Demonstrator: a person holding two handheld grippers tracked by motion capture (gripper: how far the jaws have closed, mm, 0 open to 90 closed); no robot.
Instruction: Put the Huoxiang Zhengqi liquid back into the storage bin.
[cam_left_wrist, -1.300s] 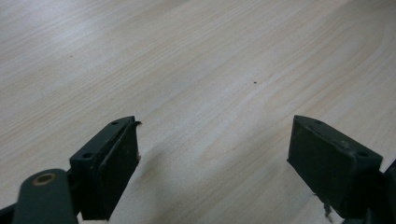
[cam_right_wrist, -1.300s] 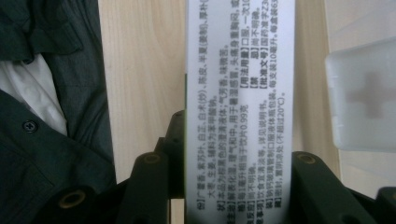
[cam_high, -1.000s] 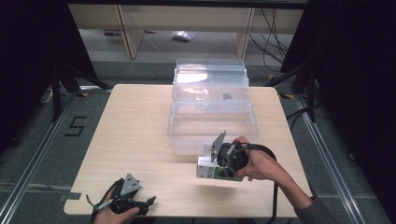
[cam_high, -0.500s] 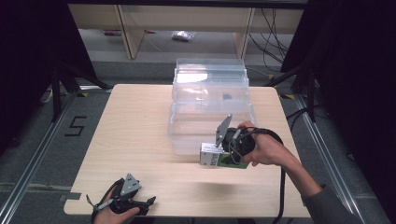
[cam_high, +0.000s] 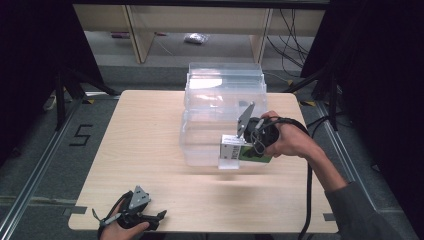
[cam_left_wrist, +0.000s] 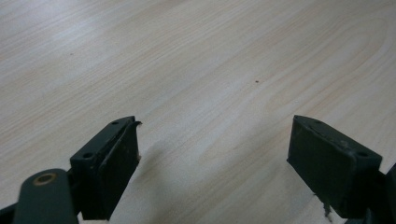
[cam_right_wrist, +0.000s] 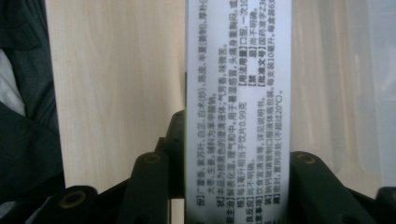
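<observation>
My right gripper (cam_high: 239, 150) is shut on a white and green medicine box (cam_high: 235, 151), held in the air in front of the clear plastic bin (cam_high: 220, 107). The right gripper view shows the box's white printed side (cam_right_wrist: 238, 102) standing upright between the two black jaws, with the bin's wall (cam_right_wrist: 345, 84) at the right. Down at the table's front left corner my left gripper (cam_high: 150, 218) lies on the wood. The left gripper view has its jaws wide apart over bare wood, the gripper (cam_left_wrist: 212, 163) open with nothing between them.
The clear bin stands at the middle back of the wooden table (cam_high: 145, 145). Shelving legs and cables stand behind the table. A person's sleeve (cam_high: 360, 210) comes in from the lower right.
My right gripper has lifted the box off the table and carried it up and toward the bin's front wall. The left gripper has stayed where it was.
</observation>
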